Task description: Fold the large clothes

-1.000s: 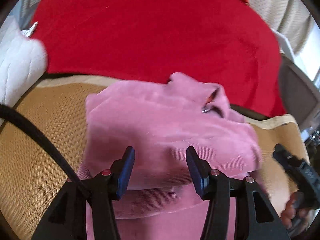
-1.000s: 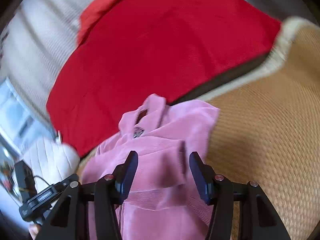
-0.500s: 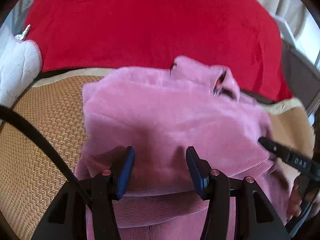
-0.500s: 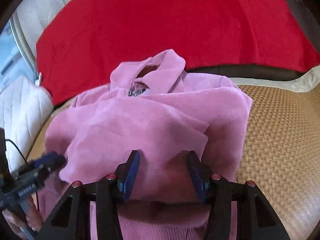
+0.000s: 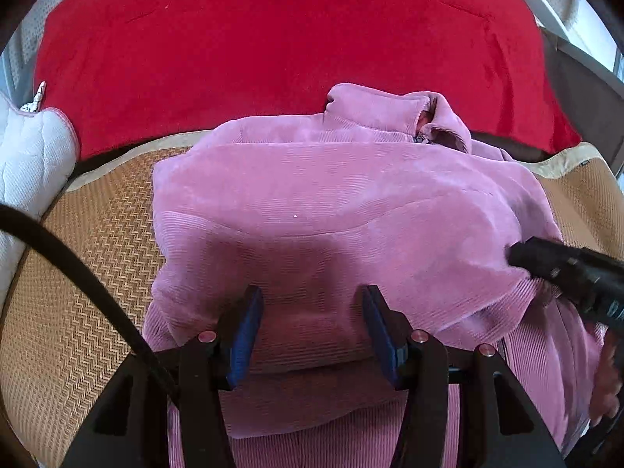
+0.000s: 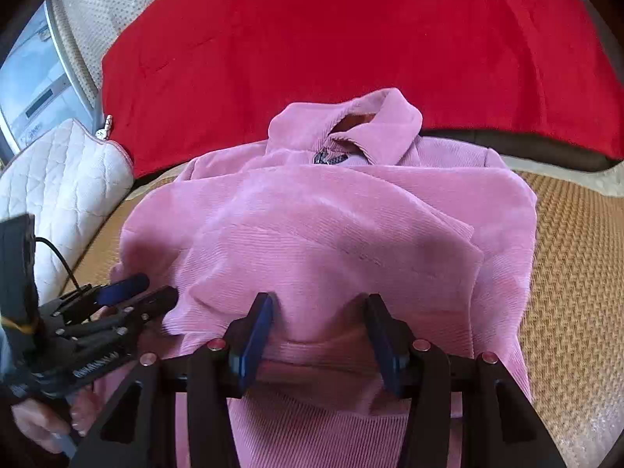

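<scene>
A pink corduroy jacket [image 5: 331, 202] lies collar-away on a tan woven mat [image 5: 97, 253], its lower part doubled over the body. My left gripper [image 5: 312, 327] is shut on the ribbed edge of that flap, and bunched fabric fills the gap between its blue pads. In the right wrist view the jacket [image 6: 331, 226] shows its collar [image 6: 351, 128] at the far end. My right gripper [image 6: 319, 327] is shut on the same flap edge further right, with creases running into its pads. Each gripper shows in the other's view: right gripper [image 5: 565, 269], left gripper [image 6: 128, 292].
A red blanket [image 5: 273, 39] covers the backrest behind the mat. A white quilted cushion [image 6: 58, 179] sits at the left end. A black cable [image 5: 78, 269] crosses the left view. A person's hand [image 6: 35, 425] holds the left gripper. Bare mat [image 6: 577, 253] lies right of the jacket.
Both grippers have come down and forward with the flap edge between their pads. The flap, humped a second ago, now lies flatter and wider over the jacket body. The right view has rolled level.
</scene>
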The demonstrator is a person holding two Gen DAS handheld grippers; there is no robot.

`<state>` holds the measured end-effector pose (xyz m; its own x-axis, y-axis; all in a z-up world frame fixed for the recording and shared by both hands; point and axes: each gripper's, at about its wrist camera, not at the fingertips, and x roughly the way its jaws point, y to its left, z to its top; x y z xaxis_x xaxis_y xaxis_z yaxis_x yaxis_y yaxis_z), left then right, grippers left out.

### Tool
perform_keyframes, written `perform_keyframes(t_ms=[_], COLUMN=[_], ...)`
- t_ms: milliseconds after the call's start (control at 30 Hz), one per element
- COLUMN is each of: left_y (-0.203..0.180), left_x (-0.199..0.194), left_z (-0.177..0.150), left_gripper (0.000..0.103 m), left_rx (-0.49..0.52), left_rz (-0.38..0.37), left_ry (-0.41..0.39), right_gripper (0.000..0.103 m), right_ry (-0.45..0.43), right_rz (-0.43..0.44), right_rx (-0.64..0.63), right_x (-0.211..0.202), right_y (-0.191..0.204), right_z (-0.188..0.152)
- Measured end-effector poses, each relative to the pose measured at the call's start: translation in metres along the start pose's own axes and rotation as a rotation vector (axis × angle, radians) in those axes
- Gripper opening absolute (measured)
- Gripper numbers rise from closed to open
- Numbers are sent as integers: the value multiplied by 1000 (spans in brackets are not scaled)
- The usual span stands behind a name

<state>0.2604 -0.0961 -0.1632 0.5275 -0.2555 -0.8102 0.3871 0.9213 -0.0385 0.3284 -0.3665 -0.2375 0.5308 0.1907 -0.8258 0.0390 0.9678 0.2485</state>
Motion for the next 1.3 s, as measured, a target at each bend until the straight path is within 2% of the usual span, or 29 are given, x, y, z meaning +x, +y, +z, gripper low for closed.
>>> perform_keyframes(t_ms=[200,267,367,500,600,667,733,833,933,1033,1200,1267,1300], left_y=[3,1,0,1,5,11,18,27,28,20,28,31,31], left_x=[-2,1,2,0,-10,-22,-25,-11,5,0,-21,-20,-16], left_z=[0,0,0,1,5,9,11,10,6,5,6,4,1], left_gripper=[54,54,54,55,55,65,68,68,68,68,68,68,68], left_rx=[-12,-8,2,-7,-17,-28,-42,-57,-20,38,7,8,22], left_rz=[2,8,14,12,15,24,54,70,102,126,73,67,59], left_ry=[-2,-2,-6,-11,-57,-112,-131,-73,-6,-28,-77,-55,-19], right_gripper=[53,53,53,53,53,53,53,53,53,53,53,53,54], right_ry=[-112,-104,-5,-16,-62,-114,-147,-115,-17,-24,-91,-76,-54], right_rz=[-44,-73,-108,-88,-77,-69,-67,-66,-62,-78,-22,-19,-22], right_rx=[-7,1,11,41,41,50,74,108,120,100,90,63,59], right_x=[-23,-21,3,-2,-13,-23,-31,-21,2,-3,-31,-33,-31], right_y=[1,-2,-9,-11,-11,-11,-14,-21,-26,-22,-16,-12,-12], right_z=[2,4,0,3,5,7,9,10,6,5,3,0,-3])
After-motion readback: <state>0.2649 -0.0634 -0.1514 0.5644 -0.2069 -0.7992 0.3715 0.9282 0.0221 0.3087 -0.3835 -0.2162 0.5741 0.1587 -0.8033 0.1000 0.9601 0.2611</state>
